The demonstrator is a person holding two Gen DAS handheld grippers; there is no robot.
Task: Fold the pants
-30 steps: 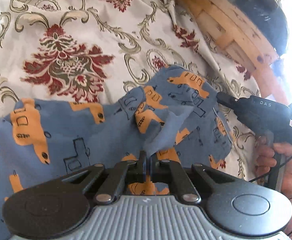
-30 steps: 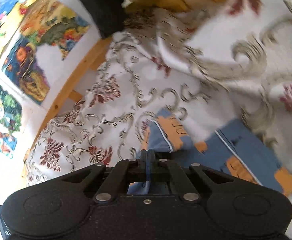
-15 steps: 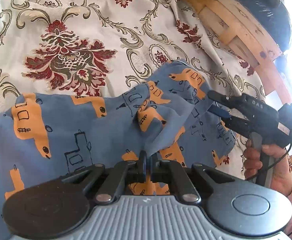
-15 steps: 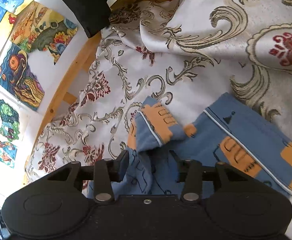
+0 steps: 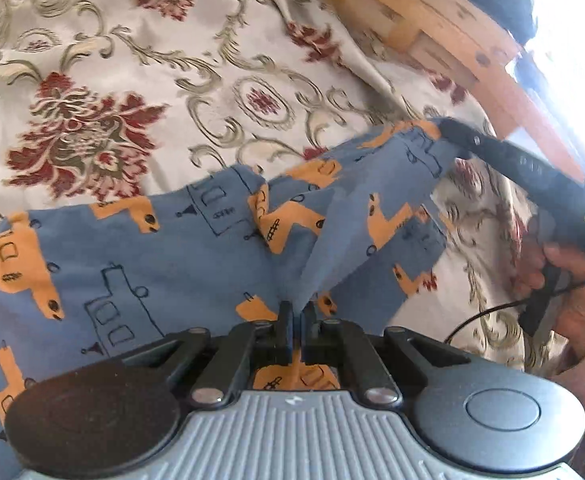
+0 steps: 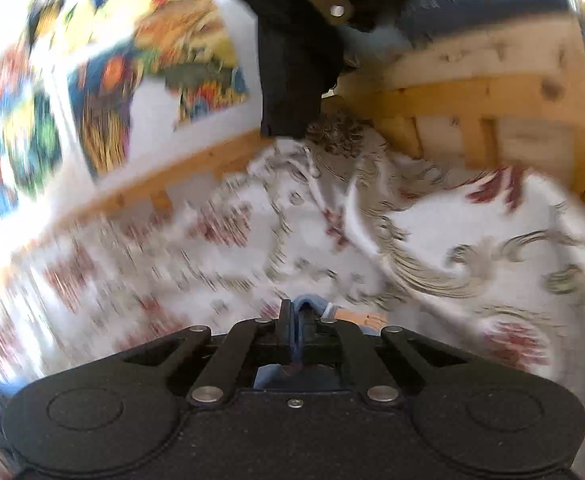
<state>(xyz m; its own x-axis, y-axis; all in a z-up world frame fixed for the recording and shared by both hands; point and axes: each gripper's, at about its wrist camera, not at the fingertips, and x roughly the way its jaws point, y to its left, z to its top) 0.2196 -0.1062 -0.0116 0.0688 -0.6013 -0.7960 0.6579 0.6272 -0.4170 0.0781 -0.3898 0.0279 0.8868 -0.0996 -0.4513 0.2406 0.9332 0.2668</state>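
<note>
Half a second ago the right gripper (image 6: 297, 316) stood open over the pants (image 5: 196, 264); now its jaws are pressed together on a fold of blue cloth and it has lifted that corner clear of the bedspread (image 5: 140, 80). From the left wrist view the right gripper (image 5: 446, 130) shows up ahead and to the right, its tip clamped on the far edge of the pants, with a hand (image 5: 564, 280) on its handle. The left gripper (image 5: 297, 312) is closed too, pinching a ridge of the same cloth that rises straight from between its fingers. Between the two grips the cloth is pulled up in a slanted sheet, while the rest of the pants lies spread on the bedspread to the left of the left gripper. A wooden bed frame (image 5: 444, 40) runs beyond the right gripper. The right wrist view is badly motion-blurred; ahead of that gripper show bright pictures (image 6: 104, 92) on a wall and something black (image 6: 296, 60) hanging at the frame.
</note>
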